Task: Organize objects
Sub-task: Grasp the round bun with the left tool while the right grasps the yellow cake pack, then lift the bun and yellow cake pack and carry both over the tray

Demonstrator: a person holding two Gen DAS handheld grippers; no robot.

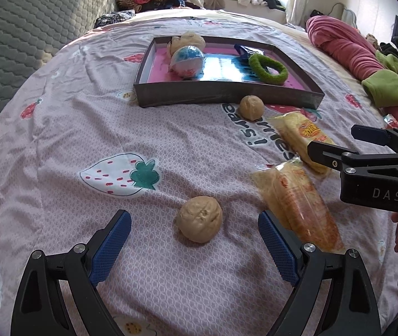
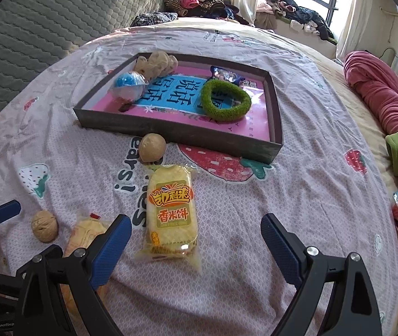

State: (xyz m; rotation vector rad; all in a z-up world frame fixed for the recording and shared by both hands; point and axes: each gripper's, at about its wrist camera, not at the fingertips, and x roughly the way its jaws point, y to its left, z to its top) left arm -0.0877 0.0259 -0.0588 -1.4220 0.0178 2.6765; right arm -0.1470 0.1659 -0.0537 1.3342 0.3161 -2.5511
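A: Two walnuts lie loose on the bedsheet [image 1: 59, 128]. Your left gripper [image 1: 194, 240] has its blue pads spread wide, with the nearer walnut [image 1: 199, 218] between them and neither pad touching it.

B: And the other walnut?

A: The far walnut [image 1: 251, 107] sits just in front of the tray's [image 1: 226, 95] near wall. Your right gripper [image 2: 196, 238] is also spread wide, holding nothing; the yellow rice cracker packet [image 2: 172, 212] lies flat between its fingers, clear of both pads.

B: Where is the second packet?

A: You have the orange-printed packet [image 1: 296, 201] just beside your left gripper's right pad, lying between the near walnut and the yellow packet. In the right wrist view it is partly hidden behind the left finger.

B: What is already in the tray?

A: You can see a green fuzzy ring [image 2: 225, 99], a blue and white ball [image 2: 129, 85], a blue wrapper [image 2: 225, 77] and several walnuts heaped in the far left corner [image 2: 157, 63].
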